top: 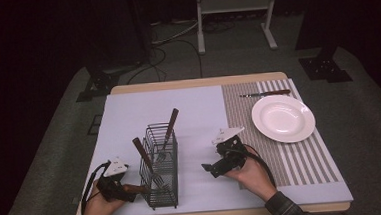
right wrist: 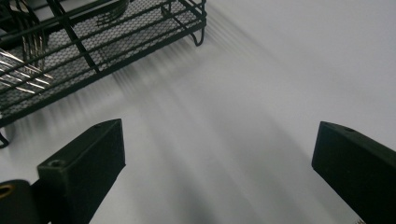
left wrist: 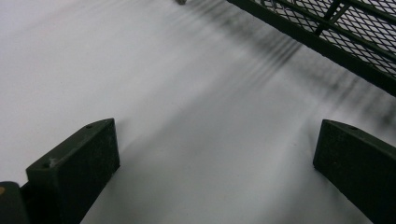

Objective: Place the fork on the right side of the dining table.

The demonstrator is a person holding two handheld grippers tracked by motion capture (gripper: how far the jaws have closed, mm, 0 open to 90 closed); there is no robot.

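Dark room, grey carpet, wooden table (top: 197, 82) covered by a matte pale-lilac sheet (top: 129, 116) with a grey-and-white striped placemat (top: 239, 119) on its right part. Near edge: left gripper (top: 129, 190) held low at the front left, jaws spread wide over bare sheet, nothing between them; in the left gripper view the gap is empty and the rack's mesh base sits at upper right. Just beside it to the right, touching or nearly so: black wire-and-mesh cutlery rack (top: 160, 165), rectangular, long axis running near-to-far, standing upright on small loop feet. It carries two wooden-handled metal forks, tines down: near fork (top: 147, 161) leans with handle up and left, far fork (top: 167, 134) leans with handle up and right. Right of the rack, apart from it: right gripper (top: 206, 168), pointing left toward the rack, jaws wide apart and holding nothing; the right gripper view shows the rack's mesh floor and fork tines at upper left. Farther right on the placemat: round glossy white plate (top: 283, 118). Beyond the plate, a wooden-handled knife (top: 265, 93) lies left-right, handle to the right. Back: white metal frame legs (top: 235, 14), cables on floor.
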